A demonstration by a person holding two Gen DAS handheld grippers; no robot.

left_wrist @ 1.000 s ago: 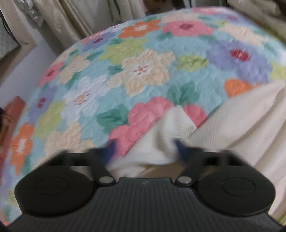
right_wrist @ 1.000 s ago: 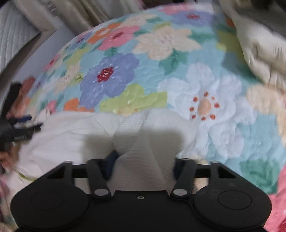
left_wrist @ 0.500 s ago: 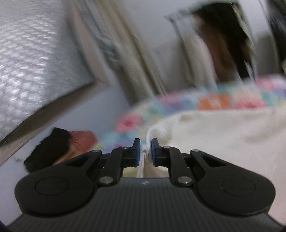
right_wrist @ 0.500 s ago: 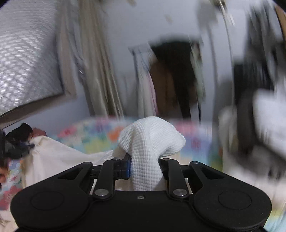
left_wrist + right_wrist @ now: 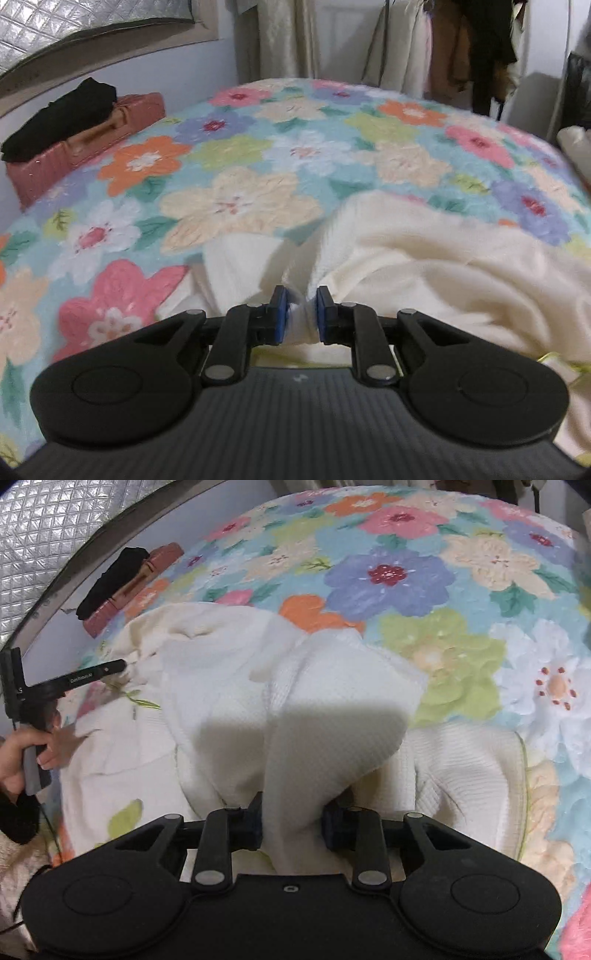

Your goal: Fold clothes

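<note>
A cream knitted garment (image 5: 424, 266) lies rumpled on the flowered bedspread (image 5: 236, 155). My left gripper (image 5: 300, 297) pinches a bunched edge of it between its blue pads, and the jaws are opening. In the right wrist view the same garment (image 5: 221, 686) spreads to the left. A thick fold of it rises between the fingers of my right gripper (image 5: 293, 805). These jaws are opening too, with the cloth still touching both pads. The left gripper (image 5: 120, 663), held by a hand (image 5: 22, 753), grips the garment's far left edge.
A pink folded bundle (image 5: 92, 140) topped by a black garment (image 5: 62, 114) sits at the bed's far left against the wall. Curtains and hanging clothes (image 5: 461, 51) stand behind the bed. Another pale cloth (image 5: 576, 147) lies at the right edge.
Both grippers closed on the garment and swung up toward the room half a second ago. They have since tipped back down, and the garment lies spread lower on the bed.
</note>
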